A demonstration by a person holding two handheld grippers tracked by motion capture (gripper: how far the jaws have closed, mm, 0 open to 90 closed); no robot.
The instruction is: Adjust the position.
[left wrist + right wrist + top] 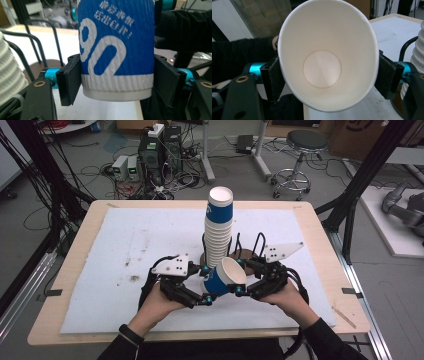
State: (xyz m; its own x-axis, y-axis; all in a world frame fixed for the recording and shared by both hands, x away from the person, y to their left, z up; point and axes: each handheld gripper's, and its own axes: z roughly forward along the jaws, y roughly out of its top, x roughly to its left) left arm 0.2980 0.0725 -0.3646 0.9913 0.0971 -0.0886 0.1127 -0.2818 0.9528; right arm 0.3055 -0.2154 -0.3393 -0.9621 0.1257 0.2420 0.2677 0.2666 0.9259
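A wooden table (320, 240) covered by a stained white mat (150, 245) fills the high view, with a workshop floor of cables, computer boxes (160, 147) and a round stool (306, 142) beyond it. Near the mat's middle a tall stack of blue-and-white paper cups (219, 225) rises from a dark wire rack (250, 251) on a round base. Just in front of the stack, a person's two hands meet over the mat, each with a black two-jaw tool. Between them a single paper cup (225, 276) hangs tilted above the mat, its open mouth turned toward the person's right. The left gripper (117, 80) is clamped on the cup's lower wall near the base, its pads pressing the ribbed blue-and-white sleeve from both sides in the left gripper view. The right gripper (329, 75) brackets the cup's rim (287, 82), which is squeezed into an oval in the right gripper view; its pads appear to press on the rim, though the contact on one side is hard to make out. The cup's white inside and round bottom face that camera. A dark watch band (131, 335) sits on the left wrist.
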